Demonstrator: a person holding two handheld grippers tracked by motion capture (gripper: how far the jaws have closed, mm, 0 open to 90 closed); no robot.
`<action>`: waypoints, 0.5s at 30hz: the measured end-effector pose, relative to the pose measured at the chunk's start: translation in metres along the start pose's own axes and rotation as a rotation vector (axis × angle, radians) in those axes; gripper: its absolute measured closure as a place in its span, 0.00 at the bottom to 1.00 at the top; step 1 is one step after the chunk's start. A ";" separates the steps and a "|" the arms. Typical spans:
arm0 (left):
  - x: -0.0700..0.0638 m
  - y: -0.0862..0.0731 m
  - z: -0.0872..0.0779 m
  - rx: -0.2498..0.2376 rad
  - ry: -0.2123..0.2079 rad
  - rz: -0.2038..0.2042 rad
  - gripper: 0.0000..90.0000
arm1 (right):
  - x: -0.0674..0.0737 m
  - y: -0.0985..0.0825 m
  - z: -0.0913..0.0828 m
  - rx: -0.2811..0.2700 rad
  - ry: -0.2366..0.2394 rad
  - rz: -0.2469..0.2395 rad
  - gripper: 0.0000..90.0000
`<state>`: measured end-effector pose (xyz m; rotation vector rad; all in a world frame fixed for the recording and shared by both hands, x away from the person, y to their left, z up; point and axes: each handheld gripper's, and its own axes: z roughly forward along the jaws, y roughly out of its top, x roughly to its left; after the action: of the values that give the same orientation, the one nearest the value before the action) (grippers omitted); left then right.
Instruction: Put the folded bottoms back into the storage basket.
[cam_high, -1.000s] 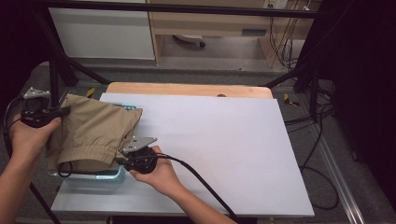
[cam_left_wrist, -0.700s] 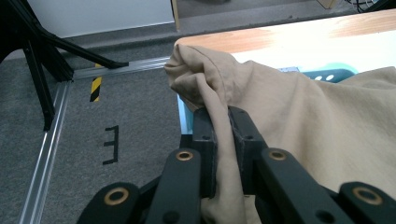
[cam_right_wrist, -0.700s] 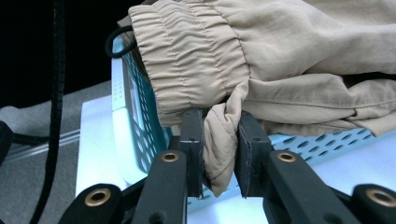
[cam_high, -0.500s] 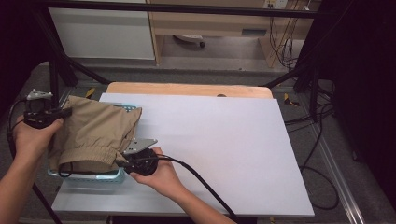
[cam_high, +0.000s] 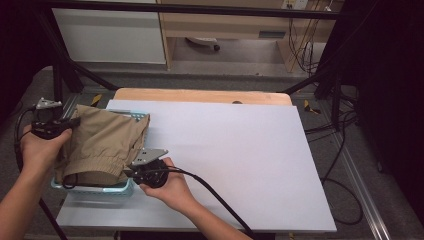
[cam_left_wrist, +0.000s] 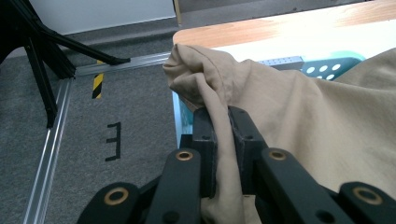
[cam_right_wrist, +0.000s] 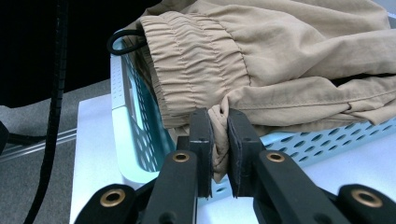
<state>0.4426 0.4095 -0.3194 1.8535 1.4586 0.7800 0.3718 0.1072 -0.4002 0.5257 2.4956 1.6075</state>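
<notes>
The tan trousers (cam_high: 102, 145) lie heaped in a pale blue basket (cam_high: 95, 188) at the near left corner of the white counter (cam_high: 240, 160), spilling over its rim. The left claw (cam_left_wrist: 223, 140) is clamped on a fold of the cloth at the basket's far left side — fabric bunched between its pads. The right claw (cam_right_wrist: 219, 140), whose jaws have just been closing, pinches the cloth beside the elastic waistband (cam_right_wrist: 196, 60) — over the basket's near wall.
</notes>
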 end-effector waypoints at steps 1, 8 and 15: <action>0.000 -0.001 0.001 -0.002 0.003 -0.001 0.91 | 0.000 0.000 0.000 0.001 0.002 0.002 0.90; 0.001 -0.002 0.000 -0.070 0.039 -0.029 0.60 | 0.004 0.002 -0.009 0.002 -0.006 -0.003 0.61; -0.015 -0.002 -0.002 -0.094 0.003 -0.020 0.54 | 0.006 0.002 -0.030 0.013 -0.021 -0.012 0.52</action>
<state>0.4368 0.3957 -0.3212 1.7658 1.4161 0.8275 0.3583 0.0839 -0.3852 0.5253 2.4907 1.5739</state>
